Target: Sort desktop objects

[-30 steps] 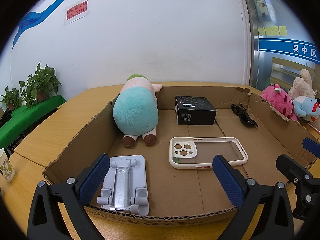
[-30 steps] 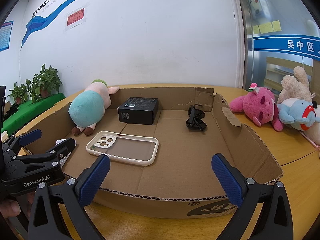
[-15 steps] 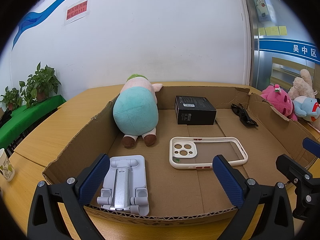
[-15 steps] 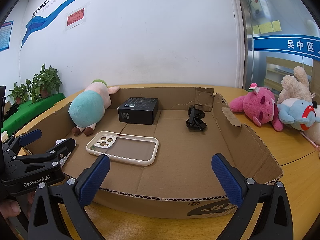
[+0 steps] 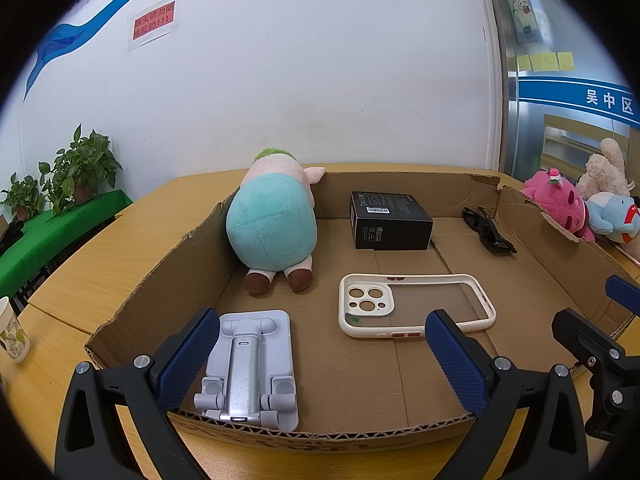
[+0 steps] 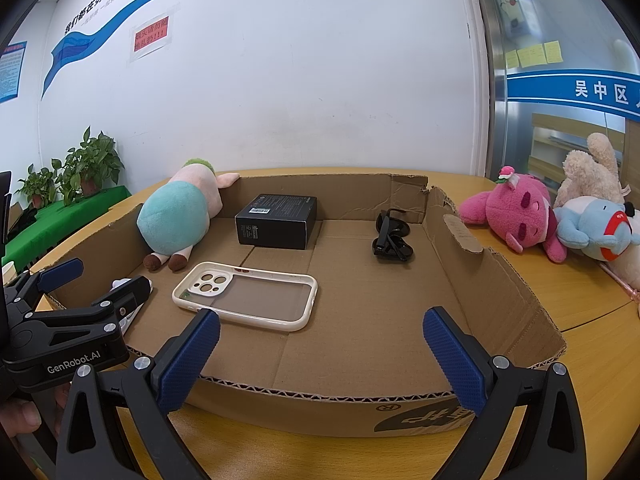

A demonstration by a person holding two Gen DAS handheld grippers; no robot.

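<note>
Left wrist: cardboard tray (image 5: 160, 272) holds plush (image 5: 272, 228), black box (image 5: 390, 220), phone case (image 5: 416, 304).

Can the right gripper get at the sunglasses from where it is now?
Probably yes: the right gripper is open, and only bare cardboard lies between it and the sunglasses; the box wall is low.
</note>
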